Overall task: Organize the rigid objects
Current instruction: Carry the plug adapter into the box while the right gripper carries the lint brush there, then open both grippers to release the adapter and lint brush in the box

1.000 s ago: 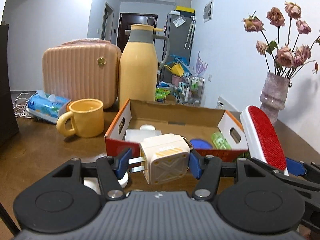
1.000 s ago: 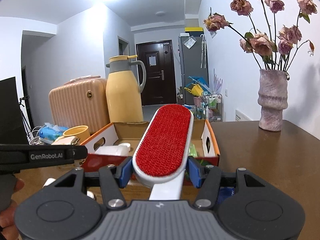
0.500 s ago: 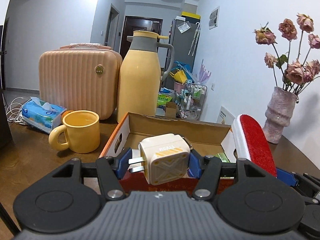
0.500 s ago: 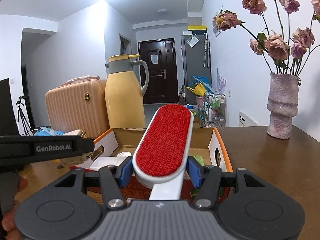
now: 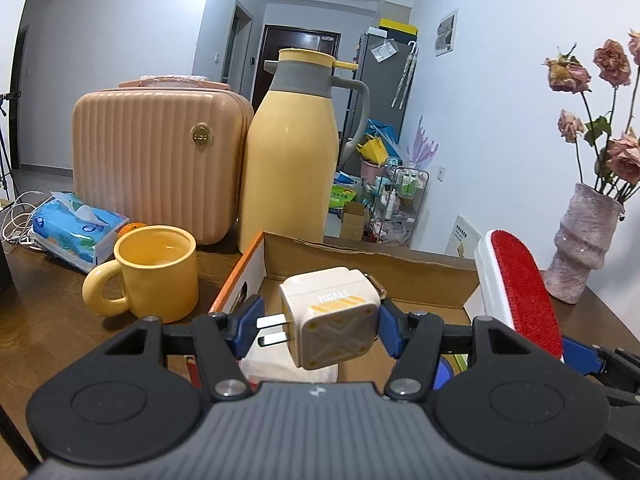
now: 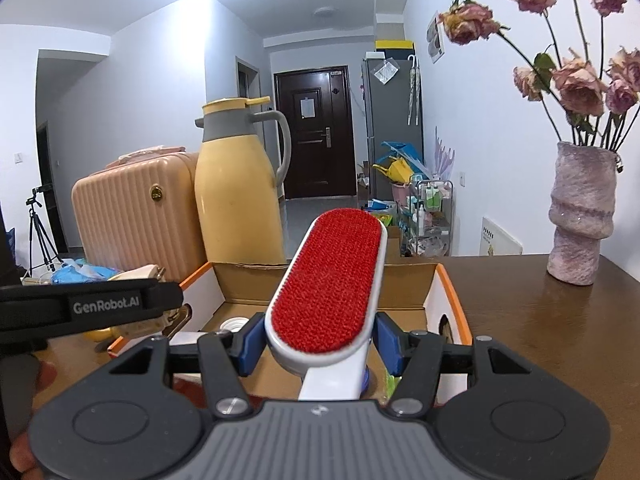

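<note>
Sideways, prongs pointing left, the charger point(image 5: 334, 316) sits clamped in the left gripper point(image 5: 318, 330) — right gripper point(image 6: 320, 346) clasps lint brush point(image 6: 326, 280) lengthwise.

Black tool point(image 5: 318, 330), blue pads point(image 5: 390, 330), silver screws

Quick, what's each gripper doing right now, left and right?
Left gripper: closed on the white plug adapter.
Right gripper: closed on the red lint brush.

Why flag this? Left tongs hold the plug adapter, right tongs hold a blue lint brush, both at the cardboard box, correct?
Not quite: the lint brush in the right tongs is red with a white body, as the right wrist view shows. The left tongs do hold the plug adapter at the cardboard box.
</note>
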The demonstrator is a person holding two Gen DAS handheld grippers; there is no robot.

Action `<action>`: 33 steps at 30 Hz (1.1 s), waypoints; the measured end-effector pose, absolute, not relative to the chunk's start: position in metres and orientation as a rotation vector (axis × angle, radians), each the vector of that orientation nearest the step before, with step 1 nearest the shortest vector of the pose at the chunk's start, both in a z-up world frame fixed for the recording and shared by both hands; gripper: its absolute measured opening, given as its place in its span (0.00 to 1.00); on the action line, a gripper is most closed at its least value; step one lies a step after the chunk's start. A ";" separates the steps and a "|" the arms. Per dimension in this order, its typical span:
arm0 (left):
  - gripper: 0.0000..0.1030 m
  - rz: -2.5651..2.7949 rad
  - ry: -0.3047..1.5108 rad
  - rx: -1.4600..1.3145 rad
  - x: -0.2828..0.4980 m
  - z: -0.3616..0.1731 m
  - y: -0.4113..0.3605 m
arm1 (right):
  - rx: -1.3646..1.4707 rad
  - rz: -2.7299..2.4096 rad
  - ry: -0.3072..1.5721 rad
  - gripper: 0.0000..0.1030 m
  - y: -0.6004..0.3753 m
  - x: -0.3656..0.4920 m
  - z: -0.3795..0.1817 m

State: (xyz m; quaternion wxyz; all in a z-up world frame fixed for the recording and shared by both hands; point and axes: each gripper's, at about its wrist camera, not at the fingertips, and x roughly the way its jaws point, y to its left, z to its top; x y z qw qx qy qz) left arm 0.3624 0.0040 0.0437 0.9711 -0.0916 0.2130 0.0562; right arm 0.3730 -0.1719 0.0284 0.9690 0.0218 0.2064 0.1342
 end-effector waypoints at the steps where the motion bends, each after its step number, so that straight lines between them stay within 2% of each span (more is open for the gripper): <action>1: 0.58 0.116 0.430 -0.187 0.366 0.043 0.005 | 0.045 0.272 0.425 0.55 -0.171 0.377 0.028; 21: 0.58 0.149 0.471 -0.179 0.422 0.031 0.009 | 0.168 0.237 0.611 0.55 -0.174 0.461 0.011; 33: 0.58 0.156 0.513 -0.122 0.444 0.024 0.007 | 0.190 0.236 0.656 0.55 -0.171 0.485 0.004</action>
